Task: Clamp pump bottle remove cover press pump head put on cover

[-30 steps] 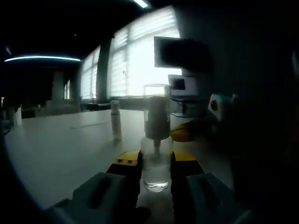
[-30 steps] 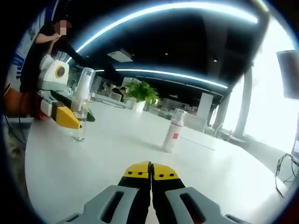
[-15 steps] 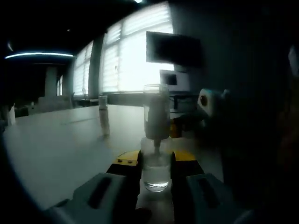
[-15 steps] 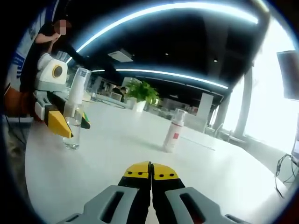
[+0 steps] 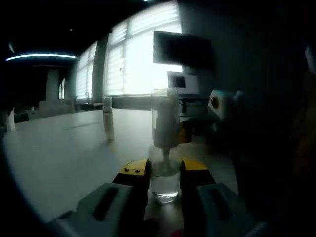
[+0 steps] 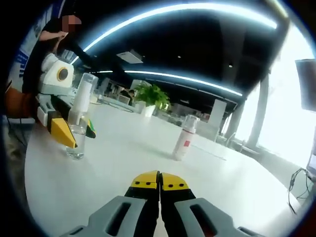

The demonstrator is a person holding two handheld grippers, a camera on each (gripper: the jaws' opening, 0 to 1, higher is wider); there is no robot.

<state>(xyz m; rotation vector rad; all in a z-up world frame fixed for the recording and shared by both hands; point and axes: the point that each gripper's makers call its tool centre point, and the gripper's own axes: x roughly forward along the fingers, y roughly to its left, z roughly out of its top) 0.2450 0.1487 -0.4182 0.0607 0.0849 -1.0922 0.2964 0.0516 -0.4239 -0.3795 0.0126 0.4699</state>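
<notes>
Your left gripper [image 5: 165,174] has its yellow-tipped jaws closed against the lower body of the pump bottle [image 5: 165,148], one jaw on each side, so the clamping step looks done. Your right gripper [image 6: 159,181] holds nothing; its jaws are pressed together, pointing out over the table [image 6: 123,163].

The clear cover [image 5: 165,111] is on the bottle, standing over the pump head, so removing it, pressing the pump and recapping are, as far as I can judge, all ahead of you. In the right gripper view the clamped bottle sits at the far left, its base at or just above the tabletop; I cannot tell whether it touches.

The bottle is a small transparent cylinder, glassy or hard plastic, smooth-walled, with a paler pump collar showing through the tall, straight-sided cover. That slick, rounded surface could turn in the jaws when you pull the cover.

Farther out on the smooth, pale, matte table stands a second bottle [image 6: 183,138], white and opaque with a reddish label, well apart from yours. A green plant [image 6: 151,96] sits beyond.
</notes>
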